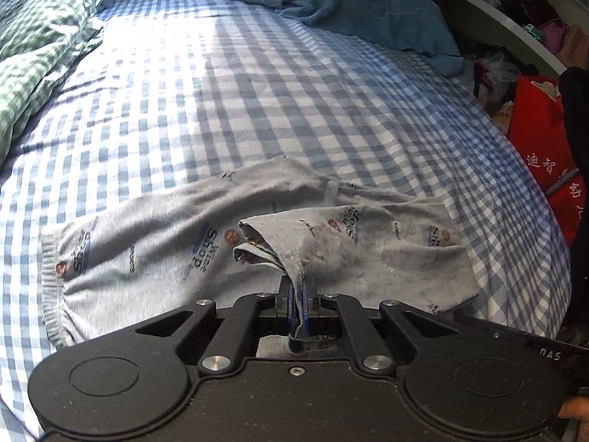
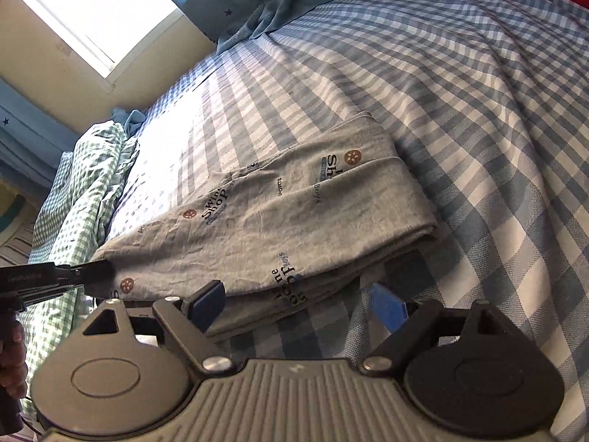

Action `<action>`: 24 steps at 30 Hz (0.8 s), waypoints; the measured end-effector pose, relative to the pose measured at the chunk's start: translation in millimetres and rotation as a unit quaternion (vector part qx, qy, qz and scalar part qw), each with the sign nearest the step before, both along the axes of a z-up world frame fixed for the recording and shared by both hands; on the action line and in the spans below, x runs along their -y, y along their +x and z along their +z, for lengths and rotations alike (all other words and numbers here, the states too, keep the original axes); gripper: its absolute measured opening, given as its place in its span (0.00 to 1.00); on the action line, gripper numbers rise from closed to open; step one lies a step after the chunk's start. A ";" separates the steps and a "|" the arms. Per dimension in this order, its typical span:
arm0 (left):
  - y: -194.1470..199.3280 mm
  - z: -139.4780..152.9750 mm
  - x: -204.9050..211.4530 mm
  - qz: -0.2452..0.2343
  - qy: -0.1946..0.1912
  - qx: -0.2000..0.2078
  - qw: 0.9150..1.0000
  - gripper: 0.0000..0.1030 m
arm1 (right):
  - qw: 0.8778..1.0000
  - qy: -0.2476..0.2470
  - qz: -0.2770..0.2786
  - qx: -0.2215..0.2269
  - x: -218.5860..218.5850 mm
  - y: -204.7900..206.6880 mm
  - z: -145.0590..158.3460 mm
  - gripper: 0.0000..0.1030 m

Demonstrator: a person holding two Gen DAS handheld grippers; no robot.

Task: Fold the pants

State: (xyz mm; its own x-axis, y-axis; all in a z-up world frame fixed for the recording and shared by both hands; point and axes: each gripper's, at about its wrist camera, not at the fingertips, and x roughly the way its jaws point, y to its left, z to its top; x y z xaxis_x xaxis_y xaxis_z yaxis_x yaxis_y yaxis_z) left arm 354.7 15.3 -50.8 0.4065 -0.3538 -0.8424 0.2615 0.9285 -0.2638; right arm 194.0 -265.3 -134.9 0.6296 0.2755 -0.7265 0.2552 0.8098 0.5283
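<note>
On the blue-and-white checked bed sheet (image 1: 279, 84), just ahead of my left gripper (image 1: 297, 291), the grey printed pants (image 1: 154, 254) lie spread across the near part of the bed. In this left wrist view my jaws are pressed together on a bunched fold of that grey cloth; the pinched piece rises from between the blue pads (image 1: 292, 302) and curls over to the left, and a scrap of it hangs down behind the fingers. The gathered waistband sits at the near left, and the rest of the garment runs off to the right. A green checked quilt (image 1: 40, 37) is heaped at the far left, a blue cloth (image 1: 353, 3) is crumpled at the far right, and a red bag (image 1: 545, 140) stands beside the bed on the right.

In the right wrist view, the pants (image 2: 265, 221) show as a layered, folded stack on the same sheet (image 2: 460, 84), with the stacked edges toward the near right. My right gripper (image 2: 298, 304) stands with its jaws wide apart and nothing between them. Its left blue pad (image 2: 206, 305) is just at the near edge of the stack; I cannot tell whether it touches. The right pad (image 2: 390, 305) hangs over bare sheet. At the left edge my left gripper (image 2: 92, 270) meets the left end of the pants, with my hand (image 2: 13, 353) below it. A bright window (image 2: 99, 3) fills the far left.
</note>
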 end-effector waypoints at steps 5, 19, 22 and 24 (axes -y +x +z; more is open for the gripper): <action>-2.8 -48.3 -10.8 0.029 0.026 -0.047 0.998 0.20 | 0.999 -0.042 0.016 -0.017 4.0 0.4 3.4 0.88; -43.2 -37.2 82.1 0.029 0.081 0.035 0.996 0.99 | 0.990 -0.076 0.110 -0.042 96.9 73.6 3.7 1.00; -54.5 -39.9 126.8 -0.016 0.097 0.054 0.994 0.99 | 0.986 -0.065 0.147 -0.053 116.5 102.3 -3.1 1.00; -61.7 -40.6 154.5 -0.049 0.104 0.073 0.991 0.99 | 0.979 -0.085 0.180 -0.050 121.6 122.1 -4.1 1.00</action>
